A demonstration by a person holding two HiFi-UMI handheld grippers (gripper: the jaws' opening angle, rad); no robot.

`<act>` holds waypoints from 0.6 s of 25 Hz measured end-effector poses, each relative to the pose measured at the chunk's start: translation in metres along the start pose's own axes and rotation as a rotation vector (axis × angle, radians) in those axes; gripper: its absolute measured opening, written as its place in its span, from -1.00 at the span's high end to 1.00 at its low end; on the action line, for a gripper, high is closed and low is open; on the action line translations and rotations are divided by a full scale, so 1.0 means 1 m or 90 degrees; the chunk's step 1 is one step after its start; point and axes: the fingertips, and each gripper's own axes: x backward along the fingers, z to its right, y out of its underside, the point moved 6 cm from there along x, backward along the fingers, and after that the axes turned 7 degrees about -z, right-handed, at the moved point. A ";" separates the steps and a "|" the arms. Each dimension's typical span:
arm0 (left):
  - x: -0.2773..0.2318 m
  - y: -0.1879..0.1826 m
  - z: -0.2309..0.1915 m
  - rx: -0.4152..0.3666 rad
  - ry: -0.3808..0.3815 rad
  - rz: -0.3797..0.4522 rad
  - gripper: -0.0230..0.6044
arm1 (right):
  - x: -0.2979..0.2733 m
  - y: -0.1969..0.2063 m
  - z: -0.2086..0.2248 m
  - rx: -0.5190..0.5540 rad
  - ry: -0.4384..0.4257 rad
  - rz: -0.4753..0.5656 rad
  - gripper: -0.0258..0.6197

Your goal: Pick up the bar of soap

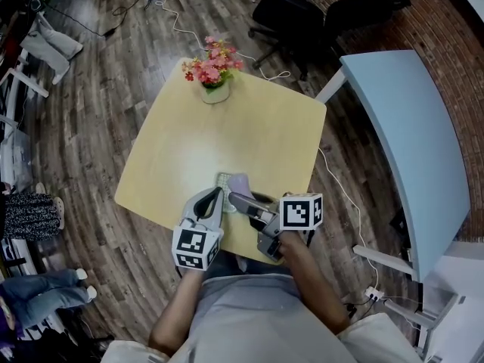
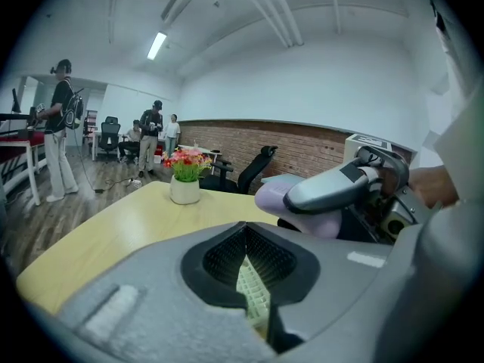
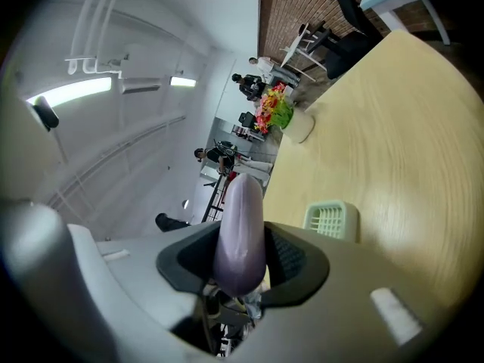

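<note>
Right gripper view: the right gripper (image 3: 243,267) grasps the soap (image 3: 240,218). The left gripper (image 2: 243,257) is clenched, tips meeting over the dish (image 2: 254,293).

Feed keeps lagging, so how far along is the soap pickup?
Done: the lavender soap bar is clamped in the right tongs, apparently lifted off the table. In hand: the left tongs grip a pale green grid tray. Left: nothing of the pickup itself seems undone.

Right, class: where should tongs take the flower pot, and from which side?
Probably across the round white flower pot wall, coming level from the near table edge: it stands upright, and the flowers spread over its mouth, blocking the top.
</note>
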 end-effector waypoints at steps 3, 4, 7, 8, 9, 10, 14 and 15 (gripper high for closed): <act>0.004 -0.011 0.004 -0.003 0.011 0.015 0.93 | 0.005 -0.006 -0.011 0.011 -0.012 0.010 0.44; 0.006 -0.014 0.005 -0.004 0.014 0.018 0.93 | 0.007 -0.007 -0.015 0.015 -0.016 0.012 0.44; 0.010 -0.023 0.008 -0.012 0.016 0.029 0.93 | 0.014 -0.011 -0.023 0.022 -0.026 0.020 0.44; 0.012 -0.027 0.010 -0.015 0.016 0.035 0.93 | 0.016 -0.011 -0.026 0.025 -0.029 0.022 0.44; 0.014 -0.030 0.012 -0.019 0.015 0.041 0.93 | 0.019 -0.012 -0.028 0.030 -0.032 0.024 0.44; 0.017 -0.033 0.014 -0.022 0.014 0.046 0.93 | 0.021 -0.013 -0.032 0.035 -0.035 0.027 0.44; 0.026 -0.048 0.022 -0.031 0.019 0.064 0.93 | 0.030 -0.016 -0.048 0.051 -0.052 0.036 0.44; 0.028 -0.053 0.025 -0.034 0.021 0.070 0.93 | 0.032 -0.017 -0.052 0.056 -0.056 0.038 0.44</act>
